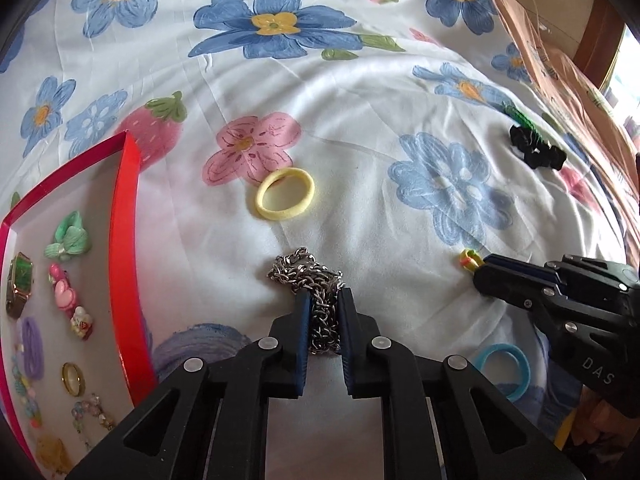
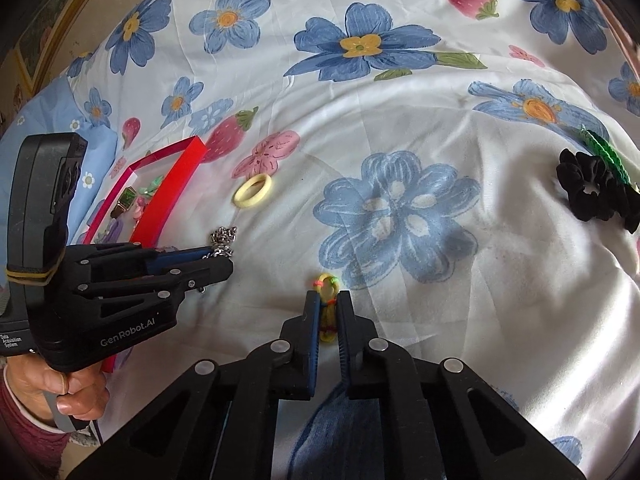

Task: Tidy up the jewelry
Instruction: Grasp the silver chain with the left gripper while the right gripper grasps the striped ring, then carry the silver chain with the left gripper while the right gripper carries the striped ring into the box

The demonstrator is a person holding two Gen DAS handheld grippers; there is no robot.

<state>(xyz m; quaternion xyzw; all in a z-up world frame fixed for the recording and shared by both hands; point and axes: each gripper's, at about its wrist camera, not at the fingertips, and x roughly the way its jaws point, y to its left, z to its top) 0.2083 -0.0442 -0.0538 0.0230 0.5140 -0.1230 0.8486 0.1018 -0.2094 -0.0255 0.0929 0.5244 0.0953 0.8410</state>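
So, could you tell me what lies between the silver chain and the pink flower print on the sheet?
The yellow hair tie lies there, between the silver chain in the left gripper and the pink flower print; the left wrist view shows it.

A chain (image 1: 310, 300) lies between the left fingers (image 1: 304, 312) on the bed (image 1: 360, 140). A hair tie (image 1: 285, 194) lies beyond their tips; a tray (image 1: 124, 248) of trinkets sits to their left. A small band (image 2: 328, 304) sits between the right fingers (image 2: 314, 312), with a scrunchie (image 2: 598, 192) far ahead to their right.
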